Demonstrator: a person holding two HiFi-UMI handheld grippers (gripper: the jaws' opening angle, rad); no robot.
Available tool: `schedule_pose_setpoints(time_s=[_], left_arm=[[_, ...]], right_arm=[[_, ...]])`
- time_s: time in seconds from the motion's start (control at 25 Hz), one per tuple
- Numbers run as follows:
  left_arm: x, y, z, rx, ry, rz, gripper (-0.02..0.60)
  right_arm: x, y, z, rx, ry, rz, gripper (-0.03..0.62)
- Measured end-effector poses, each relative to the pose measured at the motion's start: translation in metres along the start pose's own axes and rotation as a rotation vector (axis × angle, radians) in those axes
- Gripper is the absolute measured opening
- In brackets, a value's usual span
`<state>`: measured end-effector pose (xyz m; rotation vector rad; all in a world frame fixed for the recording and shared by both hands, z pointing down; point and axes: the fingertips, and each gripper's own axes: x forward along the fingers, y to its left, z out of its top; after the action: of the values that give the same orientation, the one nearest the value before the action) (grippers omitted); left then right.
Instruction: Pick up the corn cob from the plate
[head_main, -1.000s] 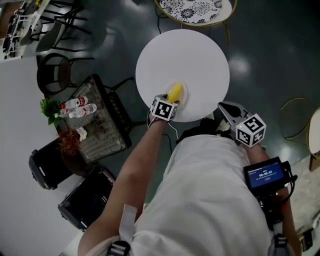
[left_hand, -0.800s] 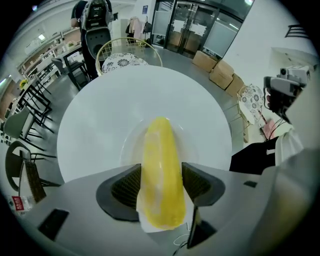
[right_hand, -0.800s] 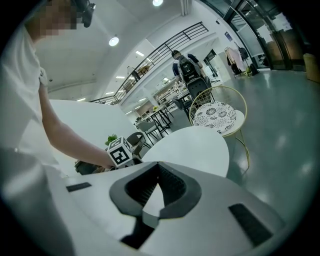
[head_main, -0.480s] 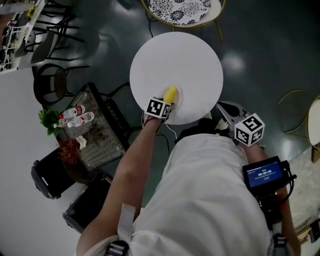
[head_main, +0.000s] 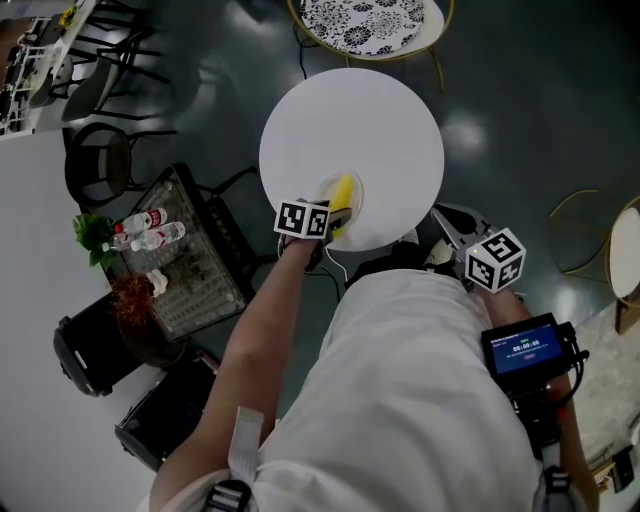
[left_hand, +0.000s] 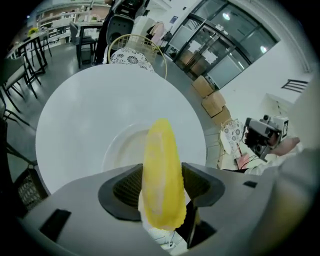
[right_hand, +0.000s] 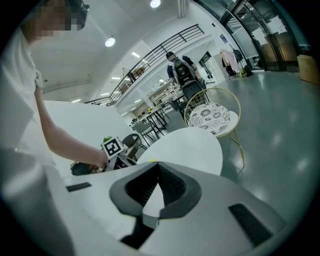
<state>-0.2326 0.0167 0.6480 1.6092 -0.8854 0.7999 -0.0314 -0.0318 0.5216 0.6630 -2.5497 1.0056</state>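
The corn cob (left_hand: 160, 150) runs lengthwise along the jaws of the left tool (left_hand: 162, 167). Its narrow tip points away towards the far side of the round white worktop (left_hand: 100, 110), and its blunt end is back towards the tool's body. In the head view its long axis runs nearly up and down the picture, with the tip leaning a little right, towards the middle of the worktop. The left tool is clenched on the cob, one ribbed pad against each flank. The cob is over the pale plate (left_hand: 117, 150), near the worktop's near edge.

A second ago the cob looked shorter and rounder from above, and the marker cube (head_main: 303, 220) showed one face. Now the cube has turned to show two faces and sits further left of the cob, which shows as a longer, slimmer streak. The right tool (right_hand: 159, 167) stays off the worktop's near right edge, its jaws closed together with nothing between them.

The blunt end of the cob dips below the pads, and its underside is hidden, so I cannot tell whether it is touching the plate. From above, the cube and the hand cover the left tool's jaws. The plate barely stands out against the white worktop. The patterned chair seat (head_main: 370, 20) beyond is cut off by the top edge.
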Motion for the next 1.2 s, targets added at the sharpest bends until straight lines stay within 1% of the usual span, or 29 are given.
schedule_pose_setpoints(time_s=[0.12,0.24,0.4,0.72,0.84,1.0,1.2], left_arm=[[-0.003,-0.011,0.005,-0.025,-0.050,-0.033,0.249],[-0.004,-0.028,0.012,-0.030,-0.091,-0.061,0.249],[-0.005,-0.040,0.033,-0.045,-0.140,-0.081,0.249],[0.017,-0.069,0.065,-0.063,-0.191,-0.109,0.249],[0.023,-0.073,0.073,-0.064,-0.200,-0.105,0.249],[0.029,-0.073,0.079,-0.101,-0.214,-0.085,0.249],[0.041,-0.070,0.086,-0.096,-0.202,-0.034,0.249]], right_arm=[[0.001,0.001,0.001,-0.004,-0.002,0.002,0.008],[-0.002,0.001,0.002,-0.009,-0.004,-0.004,0.008],[0.002,-0.002,0.006,-0.014,-0.017,-0.005,0.008],[-0.004,-0.013,-0.001,0.023,-0.027,-0.027,0.008],[-0.005,-0.017,-0.001,0.030,-0.037,-0.033,0.008],[-0.009,-0.022,-0.004,0.046,-0.045,-0.043,0.008],[-0.015,-0.026,-0.011,0.068,-0.049,-0.061,0.008]])
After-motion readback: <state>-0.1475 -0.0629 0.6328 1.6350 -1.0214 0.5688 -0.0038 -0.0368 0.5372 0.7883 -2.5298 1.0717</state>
